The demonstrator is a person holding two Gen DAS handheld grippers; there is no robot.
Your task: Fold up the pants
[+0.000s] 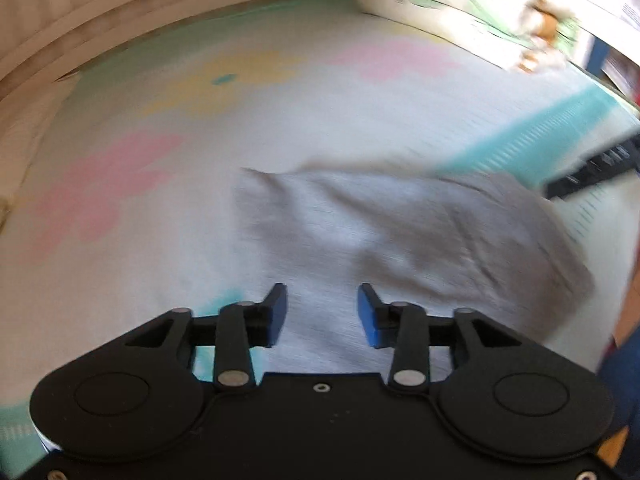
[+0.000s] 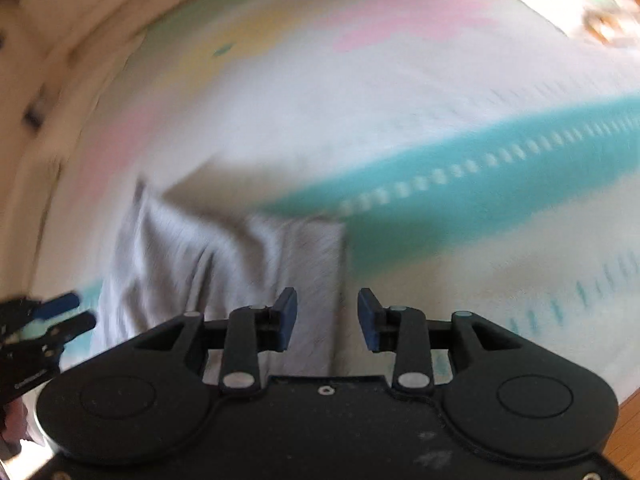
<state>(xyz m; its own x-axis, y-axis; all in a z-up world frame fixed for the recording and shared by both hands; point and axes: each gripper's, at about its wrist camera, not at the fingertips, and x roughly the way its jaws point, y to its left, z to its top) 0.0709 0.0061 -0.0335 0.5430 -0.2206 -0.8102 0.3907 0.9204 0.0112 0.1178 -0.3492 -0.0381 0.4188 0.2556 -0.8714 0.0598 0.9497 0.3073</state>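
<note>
The light grey pants (image 1: 420, 232) lie in a folded, slightly rumpled bundle on a pastel patterned bedsheet (image 1: 200, 120). In the left wrist view they are ahead and to the right of my left gripper (image 1: 322, 300), which is open and empty above the sheet. In the right wrist view the pants (image 2: 224, 264) lie ahead and left of my right gripper (image 2: 326, 304), which is open and empty over their right edge. The left gripper (image 2: 72, 312) shows at the left edge there. Both views are motion-blurred.
The sheet has a teal stripe (image 2: 480, 168) running to the right. The right gripper's arm (image 1: 592, 168) shows as a dark bar at the right. A beige bed frame (image 1: 80, 40) curves along the back left. Pillows or cushions (image 1: 500, 12) sit at the back right.
</note>
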